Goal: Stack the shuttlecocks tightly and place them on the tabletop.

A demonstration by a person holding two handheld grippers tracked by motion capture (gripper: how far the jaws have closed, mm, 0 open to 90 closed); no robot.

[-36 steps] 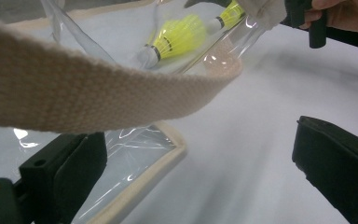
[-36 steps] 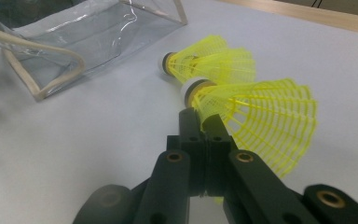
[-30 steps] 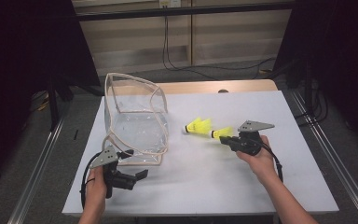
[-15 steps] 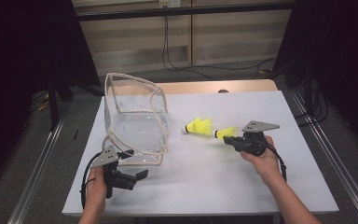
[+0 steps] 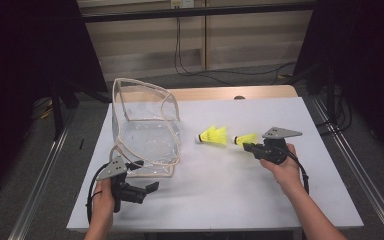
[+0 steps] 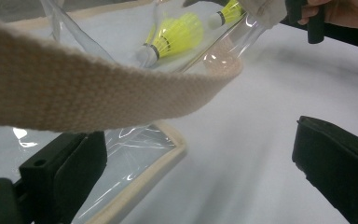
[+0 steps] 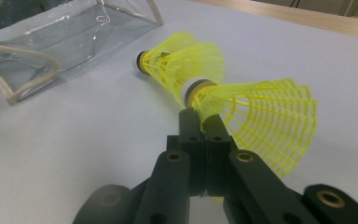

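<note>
Yellow marks the two shuttlecocks on the white table [image 5: 220, 195] in the high view: one shuttlecock [image 5: 213, 135] lies free near the middle, just right of the clear bag [image 5: 145, 127] with its tan cloth edging, and the second shuttlecock [image 5: 246, 139] is at the tip of the right gripper [image 5: 247, 146], which a hand [image 5: 285, 167] holds toward the table's right side. The left gripper [image 5: 150, 188] sits by the near-left edge, just in front of the bag's front corner, with bare tabletop stretching between the two grippers and along the near edge. In the left gripper view, the jaws stand wide apart and hold nothing, the bag's tan strap [image 6: 88, 88] crossing above them and open white surface to the right. In the right gripper view, the jaws are clamped together on the rim of the nearer shuttlecock's skirt [image 7: 256, 121], the free one [image 7: 182, 65] just beyond it, and the bag's corner [image 7: 51, 42] well apart at upper left.
</note>
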